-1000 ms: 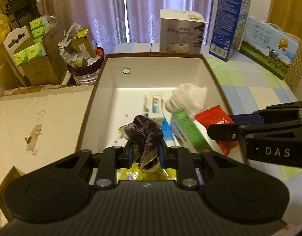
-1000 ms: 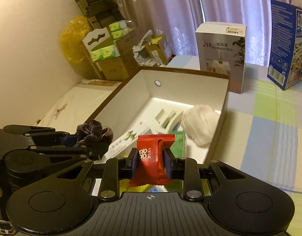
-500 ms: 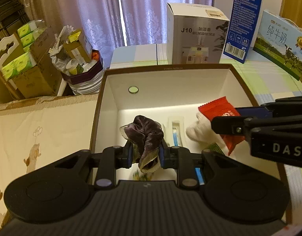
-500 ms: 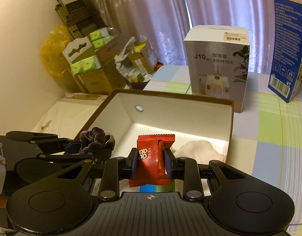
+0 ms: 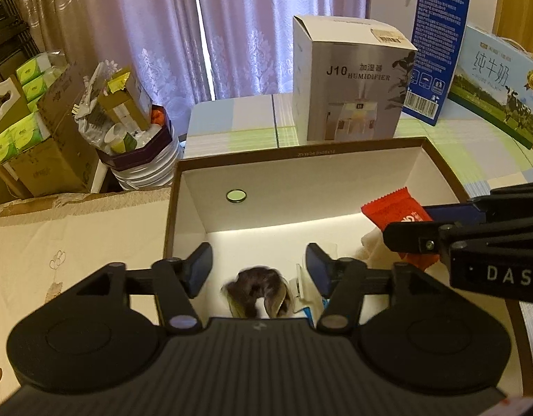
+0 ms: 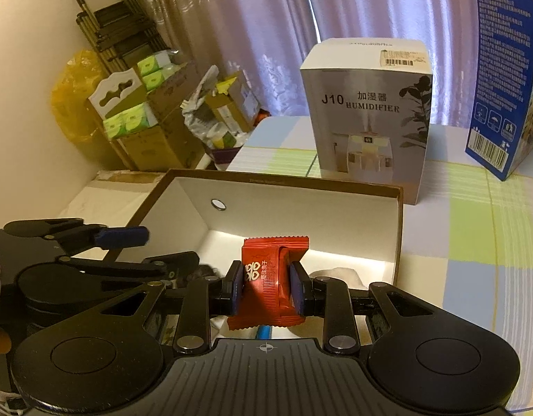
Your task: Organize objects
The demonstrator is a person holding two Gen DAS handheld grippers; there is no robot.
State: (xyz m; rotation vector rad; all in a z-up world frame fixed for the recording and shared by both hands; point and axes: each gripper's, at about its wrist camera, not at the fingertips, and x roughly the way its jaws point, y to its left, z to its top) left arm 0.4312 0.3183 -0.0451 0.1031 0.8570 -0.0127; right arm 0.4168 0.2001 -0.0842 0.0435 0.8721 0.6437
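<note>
Dark scrunchie [image 5: 258, 291] (blurred) in box [image 5: 301, 154]; red packet [image 6: 271, 284] upright.

My left claw [image 5: 259, 270] is opening over the white box [image 5: 301, 154], the blurred dark scrunchie [image 5: 258, 293] loose below its pads. My right claw [image 5: 410, 223] pinches a red snack packet [image 5: 393, 208] alongside.

Two black hand-held grippers with blue pads

The left gripper [image 5: 259, 265] has a ribbed black body, two round side discs, angular linkage arms with silver screws, and blue pads [image 5: 315, 268] on its fingers. The right gripper [image 6: 268, 286] is built the same; seen from the left wrist, its side bears white letters "DAS" and a brass screw.
</note>
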